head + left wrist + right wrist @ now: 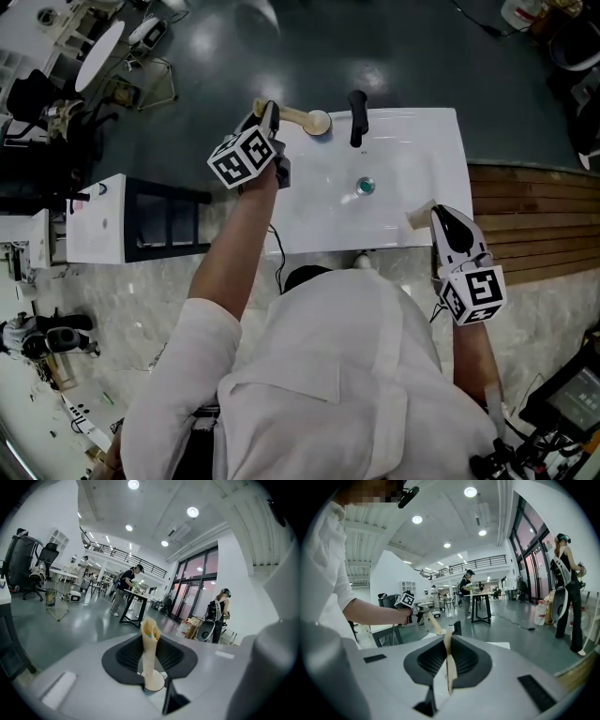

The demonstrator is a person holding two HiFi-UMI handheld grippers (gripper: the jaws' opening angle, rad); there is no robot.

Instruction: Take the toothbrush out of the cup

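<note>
My left gripper (273,114) is shut on a beige toothbrush (298,117) whose round disc end points toward the black faucet (357,117); it hangs above the back left of the white sink (412,150). In the left gripper view the toothbrush (149,653) stands upright between the jaws of the left gripper (151,665). My right gripper (435,215) is at the sink's front right corner, shut on a beige cup (419,217). In the right gripper view only a thin beige wall of the cup (449,667) shows, pinched between the right gripper's (449,665) jaws.
The sink drain (365,186) lies mid-basin. A white cabinet (94,225) and a black rack (169,220) stand left of the sink. Wooden planks (530,216) lie to its right. People stand and work at tables far off in the hall.
</note>
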